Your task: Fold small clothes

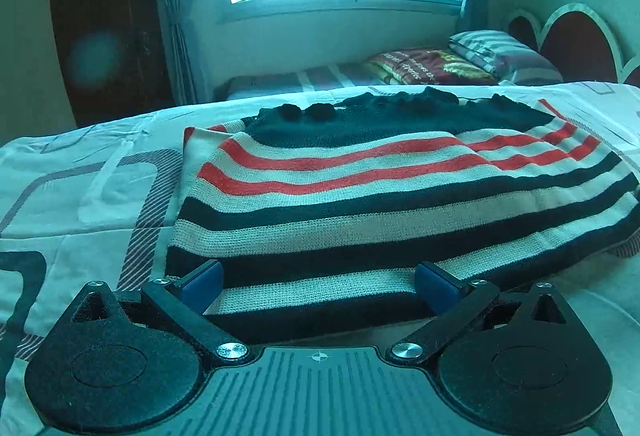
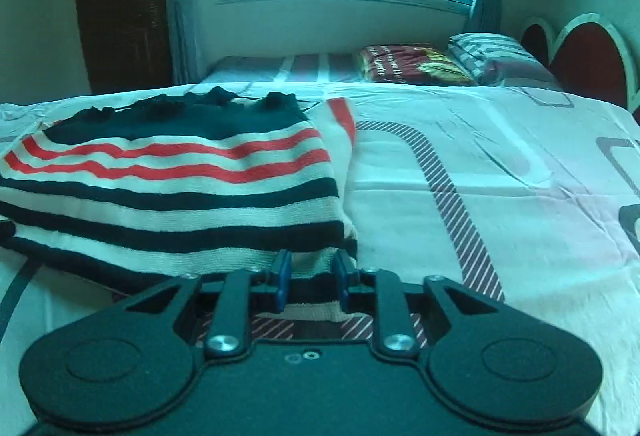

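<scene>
While lying flat on patterned bedsheet (image 2: pixel 480 172), striped sweater (image 1: pixel 360 188) near edge: left gripper (image 1: pixel 318 286) spread wide over hem; right gripper (image 2: pixel 310 278) pinched on hem corner.

Striped sweater (image 1: pixel 360 196): coarse ribbed knit, matt, with fuzzy dark pompoms along its far edge. Bedsheet (image 2: pixel 500 176): smooth woven printed cloth, lightly creased. Left gripper (image 1: pixel 318 286): matt grainy black plastic, glossy blue pads (image 1: pixel 202 286), shiny metal screws. Right gripper (image 2: pixel 310 282): the same finish. Curtains (image 1: pixel 176 16): thin pleated fabric. Wardrobe (image 2: pixel 120 4): dark wood.
</scene>
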`<state>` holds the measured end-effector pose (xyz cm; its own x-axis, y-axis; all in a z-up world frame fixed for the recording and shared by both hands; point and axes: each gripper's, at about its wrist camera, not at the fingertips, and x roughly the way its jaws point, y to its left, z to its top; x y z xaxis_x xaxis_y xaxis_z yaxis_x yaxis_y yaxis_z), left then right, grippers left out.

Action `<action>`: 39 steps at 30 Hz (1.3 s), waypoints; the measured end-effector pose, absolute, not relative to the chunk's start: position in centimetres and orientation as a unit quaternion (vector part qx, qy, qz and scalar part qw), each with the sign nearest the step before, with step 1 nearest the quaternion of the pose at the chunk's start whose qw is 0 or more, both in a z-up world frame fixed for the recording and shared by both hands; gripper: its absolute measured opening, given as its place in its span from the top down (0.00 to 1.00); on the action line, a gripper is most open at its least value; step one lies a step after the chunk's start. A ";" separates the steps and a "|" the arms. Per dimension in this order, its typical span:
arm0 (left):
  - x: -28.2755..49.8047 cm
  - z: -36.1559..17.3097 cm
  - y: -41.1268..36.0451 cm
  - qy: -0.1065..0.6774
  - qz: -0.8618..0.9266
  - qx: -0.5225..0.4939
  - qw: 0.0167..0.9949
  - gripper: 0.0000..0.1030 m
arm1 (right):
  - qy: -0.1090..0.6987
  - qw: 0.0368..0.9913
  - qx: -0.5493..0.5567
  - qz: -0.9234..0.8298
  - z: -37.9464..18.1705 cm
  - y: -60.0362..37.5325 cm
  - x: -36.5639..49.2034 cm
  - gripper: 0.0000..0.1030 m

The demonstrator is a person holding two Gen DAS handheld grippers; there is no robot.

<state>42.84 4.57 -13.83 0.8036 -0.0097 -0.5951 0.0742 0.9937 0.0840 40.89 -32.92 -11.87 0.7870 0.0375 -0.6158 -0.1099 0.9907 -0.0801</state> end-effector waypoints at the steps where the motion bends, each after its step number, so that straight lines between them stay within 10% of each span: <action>1: 43.0 -13.9 4.6 0.314 -0.016 0.054 0.948 0.02 | 0.324 0.944 -0.057 0.036 -12.0 -33.4 40.6 0.95; 14: 44.5 -13.7 -0.6 0.310 -0.071 0.082 0.944 0.02 | 0.286 0.940 -0.133 0.130 -11.5 -27.4 40.7 0.80; 18: 45.3 -13.6 1.3 0.316 -0.050 0.059 0.945 0.00 | 0.297 0.943 -0.124 0.088 -12.8 -28.7 41.7 0.51; 22: 45.8 -12.5 4.4 0.311 -0.017 0.035 0.950 0.00 | 0.295 0.949 -0.074 0.088 -11.1 -30.6 42.0 0.69; 39: 50.3 -14.0 4.2 0.337 -0.017 0.021 0.941 0.00 | 0.328 0.936 -0.072 0.105 -12.6 -27.3 47.0 0.59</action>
